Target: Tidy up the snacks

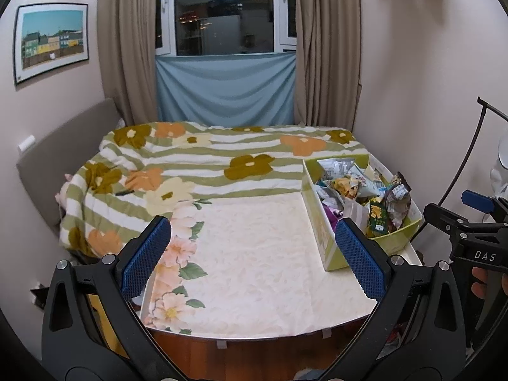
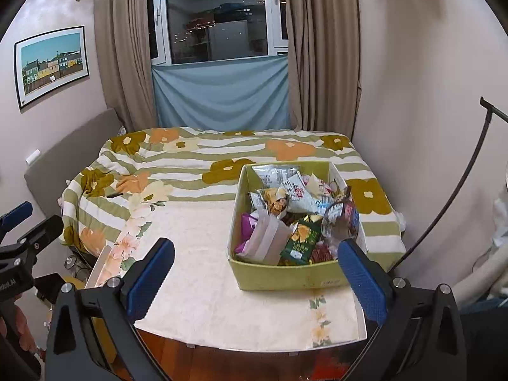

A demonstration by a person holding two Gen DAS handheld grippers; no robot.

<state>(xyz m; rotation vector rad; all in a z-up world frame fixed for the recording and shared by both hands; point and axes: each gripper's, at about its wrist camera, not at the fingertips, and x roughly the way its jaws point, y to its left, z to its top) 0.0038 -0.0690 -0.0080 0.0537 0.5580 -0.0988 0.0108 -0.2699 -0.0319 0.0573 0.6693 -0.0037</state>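
A yellow-green cardboard box (image 2: 287, 274) full of snack packets sits on the cream floral tablecloth (image 2: 203, 273), at about one o'clock from the right gripper (image 2: 255, 277) and toward three o'clock in the left wrist view (image 1: 327, 241). Inside it, nearest the front wall, lie a pale pink striped paper bag (image 2: 266, 241), a dark green packet with a yellow picture (image 2: 301, 239) and a purple wrapper (image 2: 249, 227) at the bag's nine o'clock. Deeper in are a crumpled silver-and-brown pouch (image 2: 341, 219), white sachets with red print (image 2: 297, 195) and a chip packet (image 2: 274, 201); the heap rises above the rim.

The right gripper stands wide open, its blue ribbed pads (image 2: 362, 281) holding nothing; the right-hand pad overlaps the box's near right corner in view, though contact cannot be told. The left gripper (image 1: 254, 258) is likewise spread wide and empty over the bare cloth, its right pad (image 1: 358, 258) appearing just beside the box's near corner. The other tool's black body shows at three o'clock in the left view, gripped by fingers (image 1: 479, 282).

Beyond the table at twelve o'clock lies a bed with a green-striped flower quilt (image 2: 197, 162), then a blue cloth (image 2: 222, 92) below a dark window (image 2: 219, 16), beige curtains (image 2: 127, 54) and a framed picture (image 2: 52, 63) at ten o'clock.
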